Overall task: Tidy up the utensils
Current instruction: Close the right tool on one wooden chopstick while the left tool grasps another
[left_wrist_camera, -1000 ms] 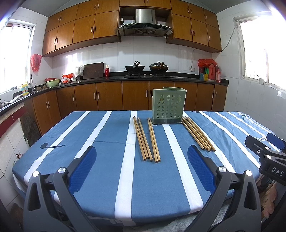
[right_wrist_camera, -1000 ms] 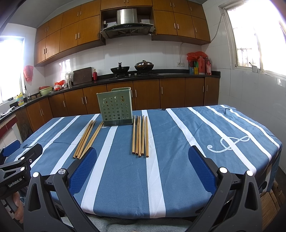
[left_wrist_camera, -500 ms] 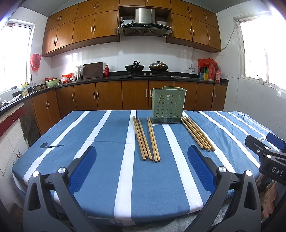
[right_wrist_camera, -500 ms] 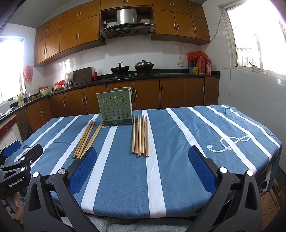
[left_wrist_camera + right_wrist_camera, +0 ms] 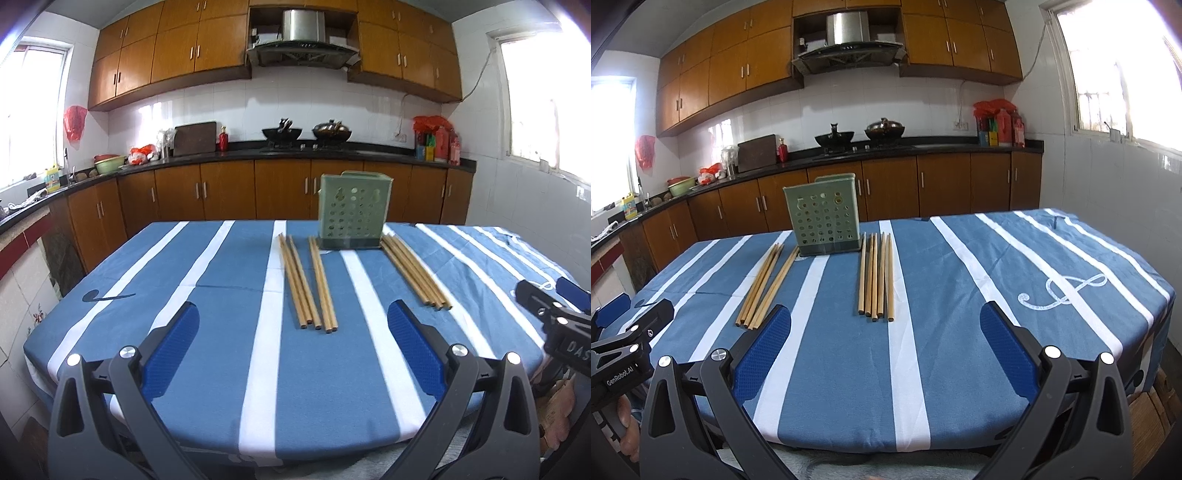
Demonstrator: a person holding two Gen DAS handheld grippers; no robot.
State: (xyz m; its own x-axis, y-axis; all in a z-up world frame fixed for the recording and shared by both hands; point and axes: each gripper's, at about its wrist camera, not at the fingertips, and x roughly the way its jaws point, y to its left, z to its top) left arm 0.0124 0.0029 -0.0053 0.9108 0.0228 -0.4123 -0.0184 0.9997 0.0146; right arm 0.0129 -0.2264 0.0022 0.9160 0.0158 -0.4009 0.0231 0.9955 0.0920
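Note:
A green perforated utensil holder [image 5: 351,217] [image 5: 824,215] stands upright at the far middle of the blue striped table [image 5: 207,354]. Two groups of several wooden chopsticks lie flat in front of it: the left group [image 5: 307,286] [image 5: 767,284] and the right group [image 5: 414,272] [image 5: 876,275]. My left gripper [image 5: 295,343] hovers open over the near edge, short of the left group. My right gripper [image 5: 886,343] is open too, just short of the right group. Neither holds anything. Each gripper shows at the edge of the other's view, the right gripper [image 5: 557,317] and the left gripper [image 5: 624,343].
The table [image 5: 997,295] carries a blue cloth with white stripes, with its rounded edge near me. Behind it run wooden kitchen cabinets [image 5: 229,192], a black counter with two woks [image 5: 306,130] and bottles [image 5: 439,144]. A hand [image 5: 626,428] holds the left gripper's handle.
Both views have crept slightly closer to the table and chopsticks; nothing on the table has moved and both grippers remain open.

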